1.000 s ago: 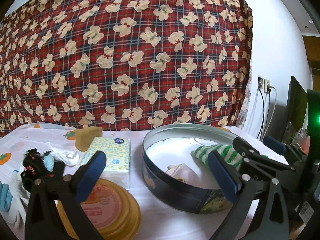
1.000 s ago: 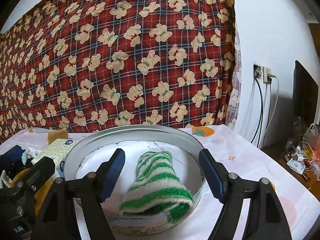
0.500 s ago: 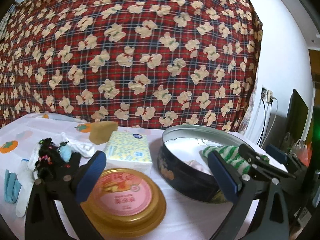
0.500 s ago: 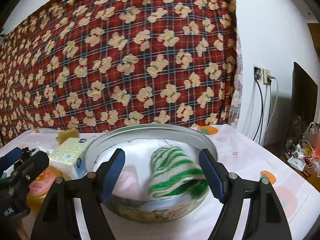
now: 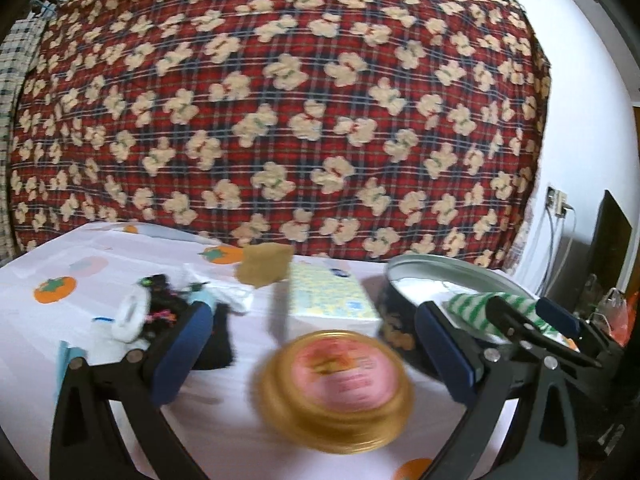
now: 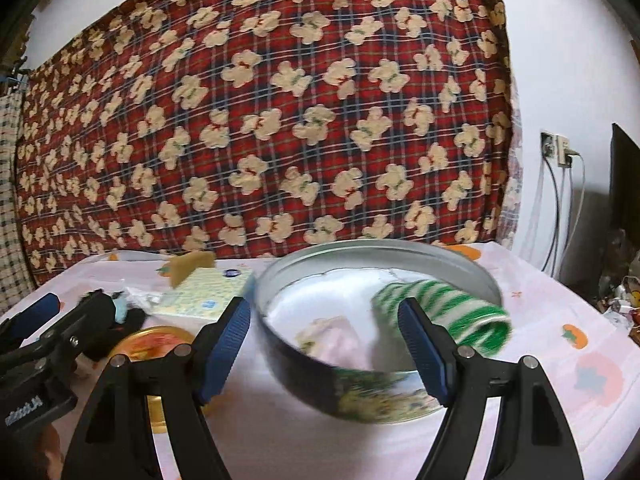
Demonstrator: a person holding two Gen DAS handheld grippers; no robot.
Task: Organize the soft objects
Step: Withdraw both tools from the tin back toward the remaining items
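A round dark tin (image 6: 360, 384) stands on the white tablecloth, with a green-and-white striped knit piece (image 6: 444, 312) draped over its right rim and a pale pink cloth (image 6: 332, 340) inside. The tin also shows in the left wrist view (image 5: 400, 320), with the knit piece (image 5: 472, 304). My right gripper (image 6: 324, 340) is open and empty, just in front of the tin. My left gripper (image 5: 312, 344) is open and empty above a gold-rimmed pink lid (image 5: 336, 384). A black soft item (image 5: 168, 304), white cloth (image 5: 228, 292) and a tan piece (image 5: 264, 264) lie at the left.
A yellow tissue pack (image 5: 328, 300) sits between the soft items and the tin. A red plaid bear-print cover (image 5: 280, 120) rises behind the table. Wall sockets with cables (image 6: 556, 152) and clutter stand at the right. The table's edge runs along the right.
Both grippers have pulled back and shifted left. The lid and the left-hand soft items now sit more central in the left view. The tin sits further right in the right view.
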